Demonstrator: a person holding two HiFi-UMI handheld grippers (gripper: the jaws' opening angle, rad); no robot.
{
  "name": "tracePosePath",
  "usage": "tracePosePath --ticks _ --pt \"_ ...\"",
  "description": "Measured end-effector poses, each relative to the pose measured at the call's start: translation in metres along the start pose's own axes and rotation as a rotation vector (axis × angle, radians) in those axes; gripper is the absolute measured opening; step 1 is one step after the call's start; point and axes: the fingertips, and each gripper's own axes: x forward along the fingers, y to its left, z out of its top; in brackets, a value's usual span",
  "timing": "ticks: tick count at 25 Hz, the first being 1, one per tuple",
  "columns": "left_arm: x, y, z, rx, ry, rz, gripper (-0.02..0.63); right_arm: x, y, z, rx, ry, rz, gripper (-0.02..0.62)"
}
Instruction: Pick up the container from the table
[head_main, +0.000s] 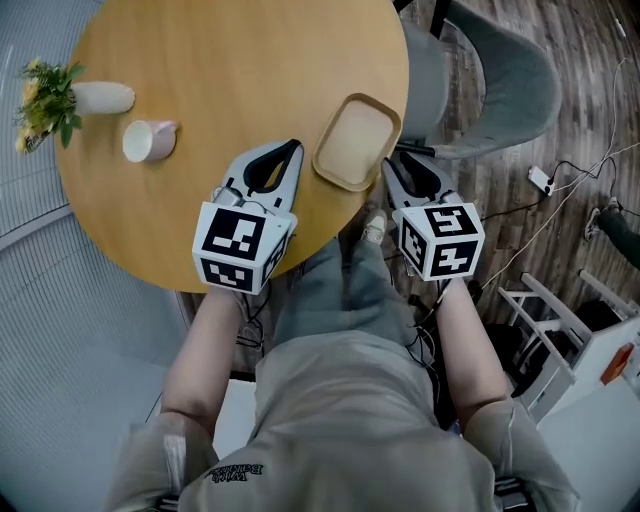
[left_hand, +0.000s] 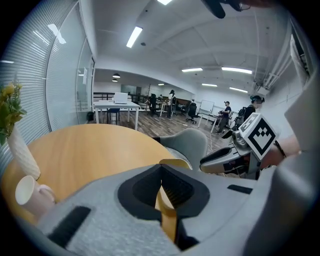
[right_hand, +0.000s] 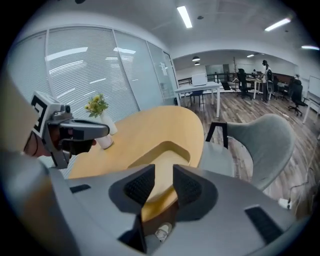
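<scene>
The container is a shallow wooden tray with rounded corners, lying empty near the round table's right edge. My left gripper rests over the tabletop just left of the tray, jaws shut on nothing and tips a little apart from its rim. In the left gripper view the tray shows right behind the closed tips. My right gripper hangs off the table edge at the tray's near right corner. Its jaws stand narrowly open, with the tray seen through the gap.
A pale pink mug lies on its side at the table's left, beside a white vase of yellow flowers. A grey chair stands right of the table. Cables and a white rack sit on the floor at right.
</scene>
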Motion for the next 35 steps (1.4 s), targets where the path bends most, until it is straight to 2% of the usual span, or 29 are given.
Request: tracePosePath --ticks 6,11,19,22,28,35 --pt "0.012 0.006 -0.020 -0.017 0.031 -0.009 0.020 0.024 -0.012 -0.030 0.046 0.074 -0.036 0.109" --pt "0.019 0.004 -0.034 -0.031 0.054 -0.012 0.020 0.034 -0.014 -0.039 0.117 0.096 -0.010 0.112" --pt "0.023 -0.001 -0.044 -0.048 0.068 -0.015 0.020 0.048 -0.012 -0.049 0.134 0.165 0.003 0.109" --pt "0.023 -0.002 -0.050 -0.052 0.077 -0.019 0.020 0.054 -0.015 -0.059 0.136 0.192 -0.017 0.060" --pt "0.020 -0.005 -0.053 -0.050 0.085 -0.017 0.020 0.050 -0.018 -0.063 0.134 0.192 -0.014 0.038" --pt "0.015 -0.014 -0.030 -0.043 0.064 -0.013 0.020 0.030 -0.028 -0.043 0.131 0.145 -0.035 0.034"
